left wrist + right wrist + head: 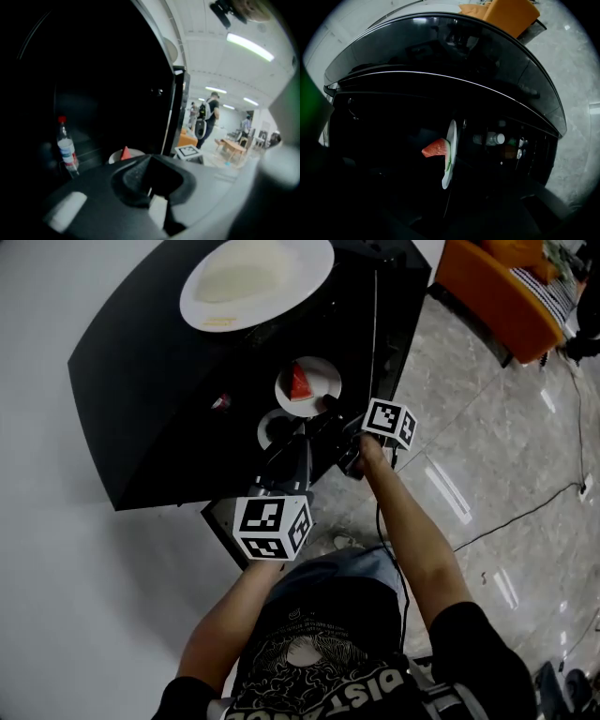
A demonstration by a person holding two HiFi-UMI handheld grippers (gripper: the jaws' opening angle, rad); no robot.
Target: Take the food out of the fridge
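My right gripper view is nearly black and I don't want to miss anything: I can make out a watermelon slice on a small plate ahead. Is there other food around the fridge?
Observer: Yes. The head view shows a large white plate of pale food on top of the fridge.
Operator: Where is the left claw?
Observer: The left claw sits just left of the right claw; both point into the open fridge.
Operator: Anything beside the watermelon?
Observer: The left gripper view shows a red-capped bottle standing upright to the left of the watermelon slice.
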